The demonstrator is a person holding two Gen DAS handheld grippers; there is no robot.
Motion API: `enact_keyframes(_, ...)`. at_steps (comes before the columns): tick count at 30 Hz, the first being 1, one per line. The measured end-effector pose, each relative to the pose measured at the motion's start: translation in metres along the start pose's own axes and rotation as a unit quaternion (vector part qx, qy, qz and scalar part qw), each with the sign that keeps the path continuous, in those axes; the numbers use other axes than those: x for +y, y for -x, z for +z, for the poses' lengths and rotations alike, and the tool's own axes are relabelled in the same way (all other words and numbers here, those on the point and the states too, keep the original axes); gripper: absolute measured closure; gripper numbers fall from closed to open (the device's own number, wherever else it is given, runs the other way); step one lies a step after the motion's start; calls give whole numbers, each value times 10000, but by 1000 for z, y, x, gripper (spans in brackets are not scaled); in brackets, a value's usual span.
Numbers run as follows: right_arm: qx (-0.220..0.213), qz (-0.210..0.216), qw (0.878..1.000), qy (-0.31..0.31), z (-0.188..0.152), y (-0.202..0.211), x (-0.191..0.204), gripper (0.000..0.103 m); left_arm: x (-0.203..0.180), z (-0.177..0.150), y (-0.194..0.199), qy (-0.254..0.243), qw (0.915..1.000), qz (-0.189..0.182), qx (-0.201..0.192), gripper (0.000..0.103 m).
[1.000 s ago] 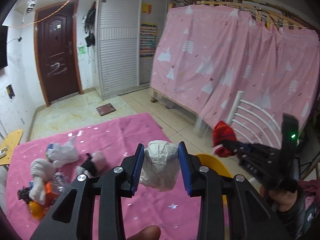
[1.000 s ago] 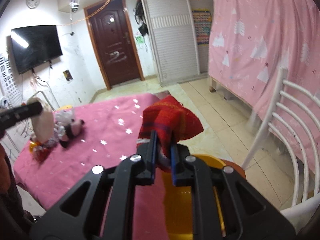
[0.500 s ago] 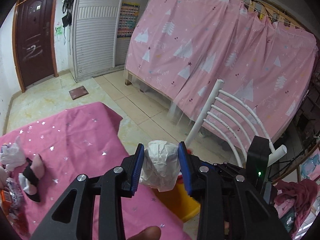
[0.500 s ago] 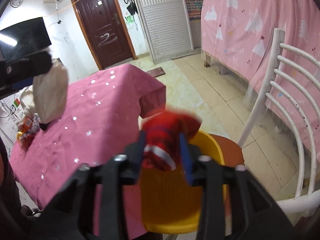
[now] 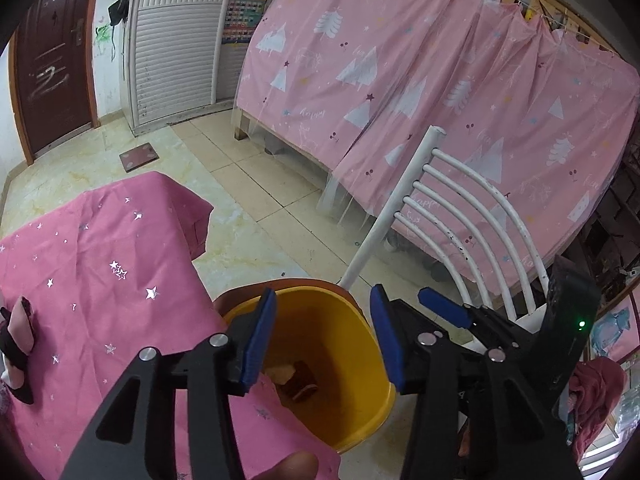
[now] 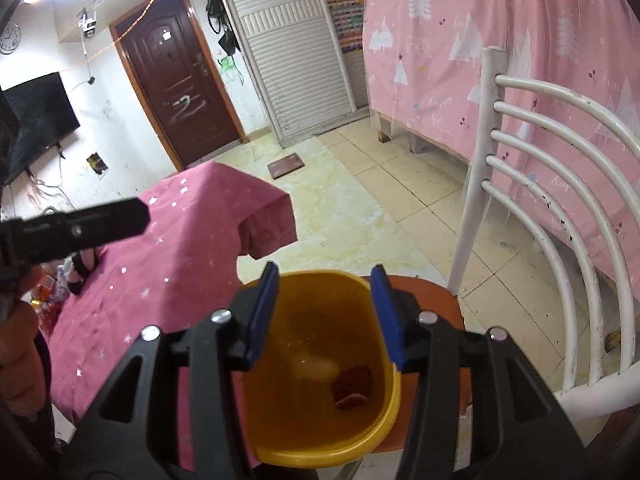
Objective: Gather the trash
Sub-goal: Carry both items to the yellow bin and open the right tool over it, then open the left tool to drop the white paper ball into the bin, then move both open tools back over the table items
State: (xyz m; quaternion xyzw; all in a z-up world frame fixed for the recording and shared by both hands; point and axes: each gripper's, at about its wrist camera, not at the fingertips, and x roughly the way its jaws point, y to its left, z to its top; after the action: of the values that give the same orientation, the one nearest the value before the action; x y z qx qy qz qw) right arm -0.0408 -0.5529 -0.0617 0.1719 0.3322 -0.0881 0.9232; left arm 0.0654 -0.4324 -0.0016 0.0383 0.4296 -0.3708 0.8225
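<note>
A yellow bin [image 5: 352, 364] stands on a brown chair seat beside the pink-clothed table [image 5: 92, 280]; it also shows in the right wrist view [image 6: 372, 436]. Both grippers hang over its mouth. My left gripper [image 5: 322, 340] is open and empty. My right gripper [image 6: 324, 316] is open and empty; it also shows in the left wrist view [image 5: 444, 308]. At the bin's bottom lie a red wrapper [image 6: 354, 390] and a pale crumpled piece [image 6: 316, 368]. More trash [image 6: 60, 280] lies at the table's far left, partly hidden by the left gripper.
A white metal chair back [image 5: 460, 216] rises right of the bin, also in the right wrist view [image 6: 560, 208]. A pink curtain [image 5: 400, 80] hangs behind it. Tiled floor [image 5: 256, 188] lies beyond the table. A pink and black item [image 5: 16, 336] lies on the cloth at left.
Both grippers moved over the yellow bin and opened. The white crumpled piece left my left gripper and the red wrapper left my right gripper; both now lie in the bin.
</note>
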Motion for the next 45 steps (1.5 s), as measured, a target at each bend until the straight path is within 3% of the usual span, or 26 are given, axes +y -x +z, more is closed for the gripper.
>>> enact_keyframes(7,-78,113,9997,191,2,4,21,56,2,-1,12,12,10000,46,-76,61)
enact_keyframes(13,-228,229,9985,442,7,10,49,44,15,1,40,108,9995,88,-296,60)
enact_keyframes(17,-244,307,9976,569,13,8,69,36,32,3,65,213,9983,174,-510,43)
enact_keyframes(24,-168,531,9943,911,19,0,118,28,69,2,110,425,9945,373,-879,35)
enact_keyframes(34,-50,793,9861,1462,22,-13,193,23,134,-4,167,655,9847,1071,-1207,32)
enact_keyframes(45,170,1067,9755,1915,19,-32,260,22,220,-16,207,1002,9690,1898,-1223,32)
